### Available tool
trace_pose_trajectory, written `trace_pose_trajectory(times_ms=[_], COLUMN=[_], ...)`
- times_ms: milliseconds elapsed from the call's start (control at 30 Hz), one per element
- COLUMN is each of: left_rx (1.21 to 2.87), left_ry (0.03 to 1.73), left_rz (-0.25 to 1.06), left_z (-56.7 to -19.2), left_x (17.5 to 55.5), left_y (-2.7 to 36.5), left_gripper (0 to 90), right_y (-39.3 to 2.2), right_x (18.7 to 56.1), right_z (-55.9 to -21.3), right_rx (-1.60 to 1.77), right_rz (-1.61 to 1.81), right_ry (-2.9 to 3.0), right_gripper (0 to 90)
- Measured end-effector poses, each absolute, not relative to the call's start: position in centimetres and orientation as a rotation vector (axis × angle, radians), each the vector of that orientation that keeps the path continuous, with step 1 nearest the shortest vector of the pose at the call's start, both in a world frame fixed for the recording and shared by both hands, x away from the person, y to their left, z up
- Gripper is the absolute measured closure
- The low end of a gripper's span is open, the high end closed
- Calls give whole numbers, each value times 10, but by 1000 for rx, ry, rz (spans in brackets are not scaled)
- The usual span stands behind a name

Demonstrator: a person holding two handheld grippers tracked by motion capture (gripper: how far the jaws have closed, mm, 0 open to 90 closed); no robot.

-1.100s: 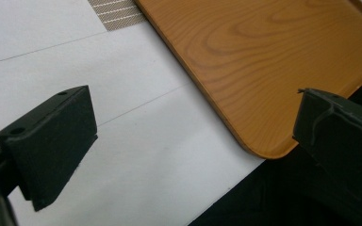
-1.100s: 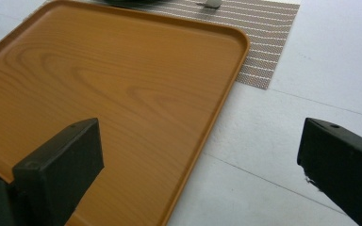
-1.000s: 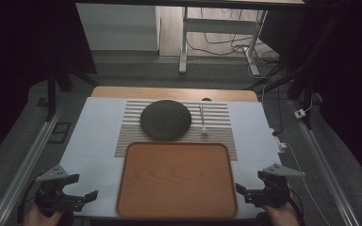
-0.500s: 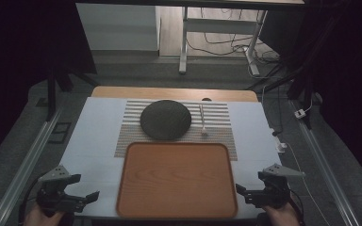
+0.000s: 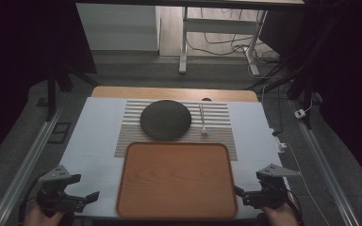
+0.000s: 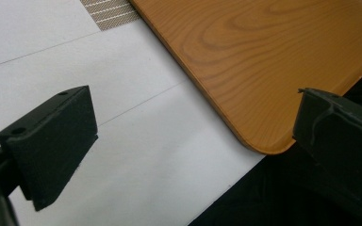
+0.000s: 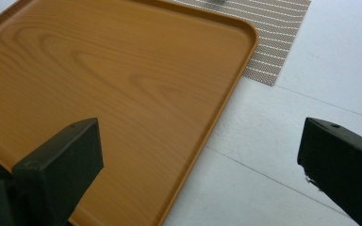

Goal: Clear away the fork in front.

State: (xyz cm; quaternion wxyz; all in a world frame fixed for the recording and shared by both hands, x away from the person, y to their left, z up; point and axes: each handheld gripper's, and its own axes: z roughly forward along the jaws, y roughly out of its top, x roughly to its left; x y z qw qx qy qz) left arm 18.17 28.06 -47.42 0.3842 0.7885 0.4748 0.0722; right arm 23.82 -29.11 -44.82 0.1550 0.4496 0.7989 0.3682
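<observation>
High view is showing the wooden tray (image 5: 176,181) lying empty between the two grippers, its long axis running nine to three. The left gripper (image 5: 82,200) is sitting at the tray's eight o'clock, jaws spread wide and holding nothing; the right gripper (image 5: 243,195) is sitting at four o'clock, equally spread and empty. Both are about equally near. At twelve, a dark round plate (image 5: 165,119) and what is probably a spoon (image 5: 202,121) are resting on a striped mat (image 5: 219,113).

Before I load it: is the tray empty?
Empty. The tray shows bare wood in the high view; the plate and spoon lie behind it.
</observation>
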Motion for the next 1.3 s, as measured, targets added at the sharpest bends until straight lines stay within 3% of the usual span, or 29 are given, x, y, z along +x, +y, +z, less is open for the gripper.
trace_pose_trajectory(times_ms=[1300], left_rx=[2011], left_ry=[1225], left_rz=[177], left_z=[-475], left_x=[183], left_y=[280], left_gripper=[0], right_y=[-234], right_x=[260], right_z=[-454], right_rx=[1067], right_rz=[986], right_ry=[2467], right_gripper=[0])
